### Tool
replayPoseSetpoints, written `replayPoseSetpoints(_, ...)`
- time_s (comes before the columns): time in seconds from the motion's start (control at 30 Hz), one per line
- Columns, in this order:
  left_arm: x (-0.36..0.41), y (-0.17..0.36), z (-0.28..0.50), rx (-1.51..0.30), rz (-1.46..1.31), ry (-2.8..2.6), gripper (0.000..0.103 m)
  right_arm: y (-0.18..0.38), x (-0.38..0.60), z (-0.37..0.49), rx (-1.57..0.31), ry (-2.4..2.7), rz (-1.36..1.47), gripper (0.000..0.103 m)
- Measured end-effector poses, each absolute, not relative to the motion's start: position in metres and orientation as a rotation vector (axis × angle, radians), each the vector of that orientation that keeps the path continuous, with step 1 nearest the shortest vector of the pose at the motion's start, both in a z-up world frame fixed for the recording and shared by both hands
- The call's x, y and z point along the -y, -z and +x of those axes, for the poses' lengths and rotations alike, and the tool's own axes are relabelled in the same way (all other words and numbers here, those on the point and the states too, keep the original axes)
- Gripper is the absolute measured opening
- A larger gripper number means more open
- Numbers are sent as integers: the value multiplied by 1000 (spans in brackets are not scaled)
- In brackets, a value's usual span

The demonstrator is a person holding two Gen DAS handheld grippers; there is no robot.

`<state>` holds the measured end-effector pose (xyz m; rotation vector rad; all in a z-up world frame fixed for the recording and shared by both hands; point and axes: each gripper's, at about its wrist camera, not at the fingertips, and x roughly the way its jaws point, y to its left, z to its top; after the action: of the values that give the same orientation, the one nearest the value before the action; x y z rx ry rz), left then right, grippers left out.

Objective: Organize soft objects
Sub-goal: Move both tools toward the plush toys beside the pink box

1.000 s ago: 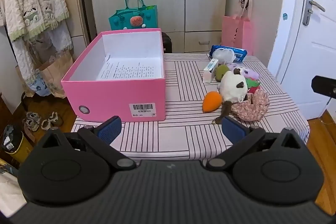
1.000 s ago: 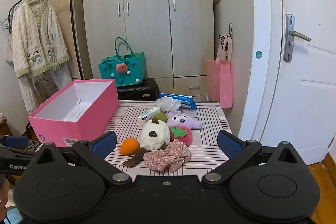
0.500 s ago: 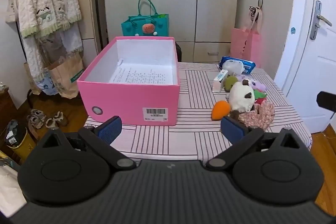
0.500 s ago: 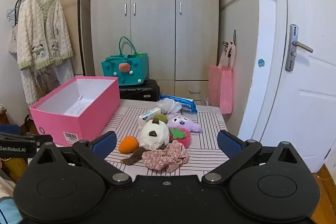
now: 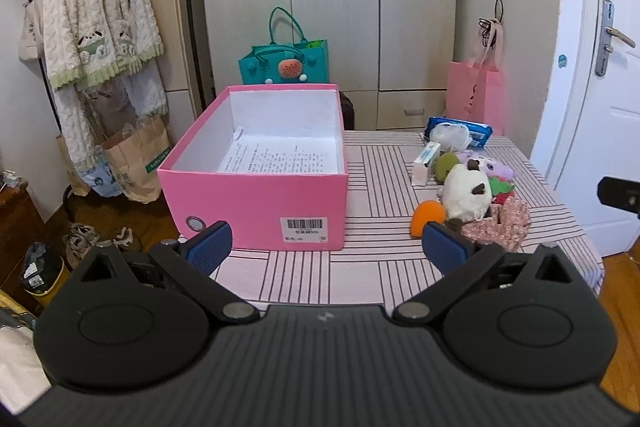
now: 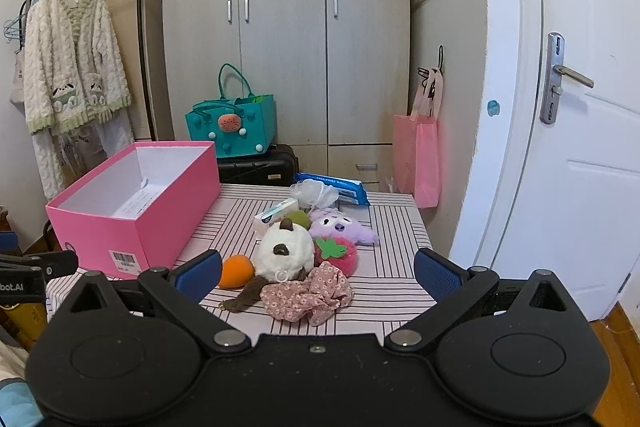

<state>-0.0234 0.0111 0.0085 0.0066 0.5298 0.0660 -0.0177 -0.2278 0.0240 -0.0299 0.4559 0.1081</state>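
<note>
Two grippers, left (image 5: 325,239) and right (image 6: 316,271), both spread wide, holding nothing; soft toys (image 6: 286,253) lay heaped on the table (image 6: 394,297), pink box (image 6: 132,217) at their 9 o'clock. Advised: take the floral scrunchie (image 6: 308,293) first, pinching mid-bunch

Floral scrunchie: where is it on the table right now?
In the right wrist view the floral scrunchie lies at the table's near edge, just in front of the white plush and the strawberry plush, far from the pink box.
</note>
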Motion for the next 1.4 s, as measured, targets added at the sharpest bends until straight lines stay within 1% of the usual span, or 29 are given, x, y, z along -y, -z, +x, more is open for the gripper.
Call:
replayPoseSetpoints(0.27, -13, -9, -25, -487, 17, -88, 103, -22, 230, -18, -453, -100, -40, 103)
replayPoseSetpoints(1.4, -17, -13, -33, -450, 33, -106, 103, -19, 231, -22, -431, -107, -29, 103)
